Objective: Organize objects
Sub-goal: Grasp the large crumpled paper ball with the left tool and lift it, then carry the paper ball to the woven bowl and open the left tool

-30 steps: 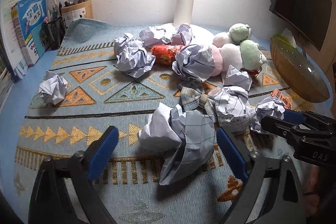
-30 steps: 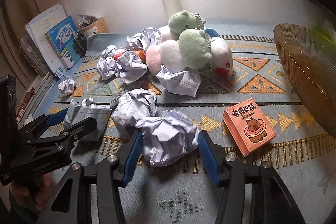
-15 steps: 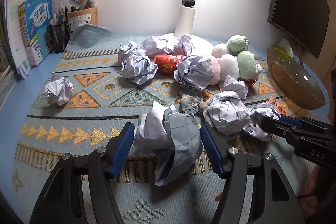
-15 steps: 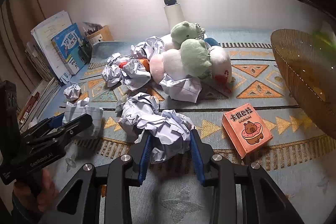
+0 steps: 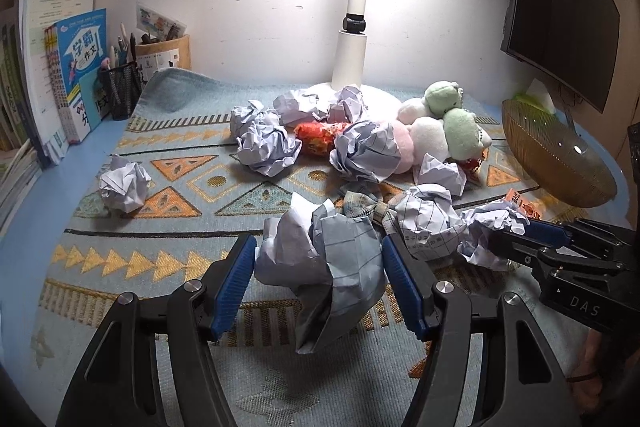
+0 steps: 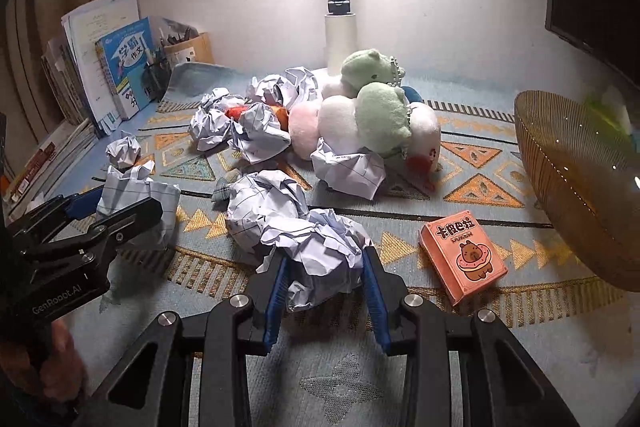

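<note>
Two hand-held grippers: each clamped on crumpled paper, over a patterned mat [image 5: 168,227] on the bench.
Left hand-held gripper [image 5: 318,277]: blue pads pressed on both sides of a grid-lined paper wad [image 5: 324,259]; wad sat at the mat's near edge, long axis running toward the camera, a loose flap hanging down at the near end.
Right hand-held gripper [image 6: 325,277]: jaws narrow, squeezing a white paper ball [image 6: 324,255]; ball roughly round, no clear long axis, just beside another lined ball [image 6: 264,211].
Wire bowl [image 6: 580,195]: golden, at the right edge of the mat, tilted toward the camera; contents could not be made out.
Mesh pen cup [image 5: 120,87]: black, far left, held pens.
Cardboard box [image 5: 164,57]: behind the cup, more pens and a card inside.
Writing: left tool read "GenRobot.AI" in the right wrist view; right tool read "DAS" in the left wrist view.
Orange box [image 6: 462,255]: lay flat, capybara drawing, Chinese characters on top.
Blue book [image 5: 80,67]: upright, large Chinese title.
Plush toys [image 6: 376,115]: pink, white, green, piled mid-mat among more paper balls.
</note>
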`<action>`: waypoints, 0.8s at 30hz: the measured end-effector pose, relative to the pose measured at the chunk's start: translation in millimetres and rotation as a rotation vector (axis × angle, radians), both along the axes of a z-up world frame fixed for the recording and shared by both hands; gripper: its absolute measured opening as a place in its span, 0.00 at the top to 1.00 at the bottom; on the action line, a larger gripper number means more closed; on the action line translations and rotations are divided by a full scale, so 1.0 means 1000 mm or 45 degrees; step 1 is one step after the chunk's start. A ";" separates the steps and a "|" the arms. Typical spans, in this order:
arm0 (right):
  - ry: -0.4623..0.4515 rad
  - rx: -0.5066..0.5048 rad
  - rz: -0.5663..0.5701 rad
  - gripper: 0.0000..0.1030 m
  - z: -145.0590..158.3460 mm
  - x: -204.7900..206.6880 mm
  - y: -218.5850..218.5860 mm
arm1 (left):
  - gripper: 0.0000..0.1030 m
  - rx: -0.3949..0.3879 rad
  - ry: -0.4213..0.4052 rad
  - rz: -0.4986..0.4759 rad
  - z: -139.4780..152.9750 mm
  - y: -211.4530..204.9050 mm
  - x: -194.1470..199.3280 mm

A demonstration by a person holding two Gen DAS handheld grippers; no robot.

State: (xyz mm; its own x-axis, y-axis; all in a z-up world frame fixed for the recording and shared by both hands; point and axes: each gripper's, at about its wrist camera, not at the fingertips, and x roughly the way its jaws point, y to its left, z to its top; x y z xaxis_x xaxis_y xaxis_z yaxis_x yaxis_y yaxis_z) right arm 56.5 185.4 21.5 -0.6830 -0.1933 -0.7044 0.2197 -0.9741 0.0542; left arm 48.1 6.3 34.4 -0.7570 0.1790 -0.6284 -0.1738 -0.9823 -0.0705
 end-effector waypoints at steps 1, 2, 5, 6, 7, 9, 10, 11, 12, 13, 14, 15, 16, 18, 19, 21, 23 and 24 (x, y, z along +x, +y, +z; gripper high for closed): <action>0.003 0.009 -0.002 0.66 0.000 0.000 -0.001 | 0.39 -0.010 0.002 -0.002 0.000 0.001 0.001; 0.007 0.015 -0.003 0.66 0.000 0.001 -0.001 | 0.39 -0.019 0.003 -0.002 0.000 0.002 0.001; 0.026 0.024 -0.001 0.66 0.001 0.004 -0.002 | 0.39 -0.033 -0.005 -0.005 -0.001 0.003 0.001; 0.035 0.019 0.002 0.66 0.002 0.006 -0.001 | 0.39 -0.037 -0.008 -0.005 -0.002 0.003 0.001; 0.038 0.009 0.002 0.66 0.003 0.005 0.001 | 0.39 -0.041 -0.010 -0.004 -0.002 0.004 0.001; 0.035 -0.003 -0.010 0.66 0.003 0.005 0.003 | 0.39 -0.052 -0.020 0.003 -0.003 0.005 -0.001; 0.033 -0.014 -0.014 0.66 0.004 0.004 0.005 | 0.39 -0.063 -0.026 0.008 -0.003 0.007 -0.002; 0.036 -0.026 -0.018 0.66 0.005 0.005 0.007 | 0.39 -0.071 -0.030 0.005 -0.003 0.008 -0.003; 0.039 -0.035 -0.022 0.66 0.006 0.007 0.009 | 0.39 -0.079 -0.030 0.005 -0.001 0.010 -0.002; 0.040 -0.024 -0.030 0.66 0.008 0.009 0.012 | 0.39 -0.097 -0.026 0.003 0.000 0.013 -0.001; 0.039 0.012 -0.048 0.66 0.008 0.013 0.014 | 0.39 -0.119 -0.025 0.001 0.002 0.017 0.001; 0.041 0.036 -0.068 0.66 0.010 0.017 0.019 | 0.39 -0.138 -0.032 -0.010 0.004 0.021 0.004; 0.045 0.031 -0.075 0.66 0.014 0.022 0.025 | 0.39 -0.153 -0.033 -0.028 0.008 0.026 0.008; 0.075 -0.007 -0.089 0.66 0.029 0.032 0.044 | 0.39 -0.153 0.005 -0.074 0.023 0.036 0.019; 0.097 -0.016 -0.111 0.66 0.039 0.036 0.054 | 0.39 -0.145 0.027 -0.092 0.032 0.042 0.023; 0.141 -0.037 -0.168 0.66 0.062 0.042 0.079 | 0.39 -0.118 0.063 -0.124 0.051 0.055 0.027; 0.188 -0.044 -0.238 0.66 0.083 0.048 0.104 | 0.39 -0.088 0.095 -0.167 0.070 0.073 0.028; 0.211 -0.046 -0.275 0.66 0.092 0.052 0.117 | 0.39 -0.082 0.112 -0.192 0.079 0.083 0.028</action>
State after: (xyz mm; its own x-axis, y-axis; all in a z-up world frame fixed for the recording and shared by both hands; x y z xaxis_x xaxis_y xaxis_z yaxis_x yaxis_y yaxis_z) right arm 108.6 302.9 113.2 -0.8166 -0.0535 -0.5748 0.0160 -0.9974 0.0700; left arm 76.0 89.7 113.0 -0.7773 0.2557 -0.5748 -0.3218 -0.9467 0.0141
